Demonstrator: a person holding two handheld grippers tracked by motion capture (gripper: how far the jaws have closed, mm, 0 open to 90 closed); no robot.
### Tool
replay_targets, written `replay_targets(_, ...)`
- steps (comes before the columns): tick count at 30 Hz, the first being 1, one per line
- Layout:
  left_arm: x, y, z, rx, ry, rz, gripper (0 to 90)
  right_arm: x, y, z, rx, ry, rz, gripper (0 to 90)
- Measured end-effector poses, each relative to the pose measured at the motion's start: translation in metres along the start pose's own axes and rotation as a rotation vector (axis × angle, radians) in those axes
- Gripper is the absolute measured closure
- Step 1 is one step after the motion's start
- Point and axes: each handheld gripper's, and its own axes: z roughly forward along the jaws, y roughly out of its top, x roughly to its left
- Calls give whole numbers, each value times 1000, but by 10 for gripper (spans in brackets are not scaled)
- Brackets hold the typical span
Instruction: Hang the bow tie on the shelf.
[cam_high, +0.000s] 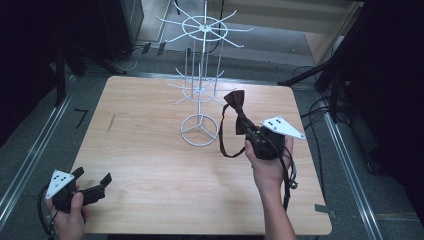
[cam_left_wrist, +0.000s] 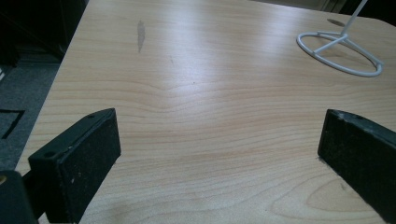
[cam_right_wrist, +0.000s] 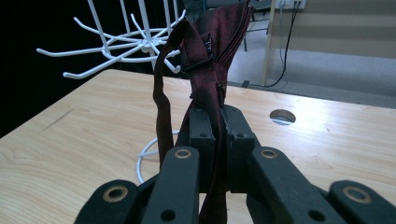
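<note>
There was one wooden table (cam_high: 150, 165), one white wire rack (cam_high: 200, 90) standing on it, and one dark red bow tie (cam_high: 235, 102). Two hand-held grippers were present, the left gripper (cam_high: 95, 187) and the right gripper (cam_high: 248, 131).

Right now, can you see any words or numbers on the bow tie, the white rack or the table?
None can be read on the bow tie, the white rack or the table.
A black mark like a "7" lies on the floor left of the table; it may just be tape.

Rack (cam_high: 200, 95) on table (cam_high: 150, 165); bow tie (cam_high: 236, 107) right of rack.
</note>
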Motion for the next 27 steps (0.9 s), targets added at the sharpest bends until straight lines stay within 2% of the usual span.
replay_targets(13, 0, 0, 0, -4, 2, -4, 0, 0, -12, 25, 61, -3, 18, 861)
replay_targets(27, 0, 0, 0, -3, 0, -3, 0, 8, -31, 57, 127, -11, 9, 860)
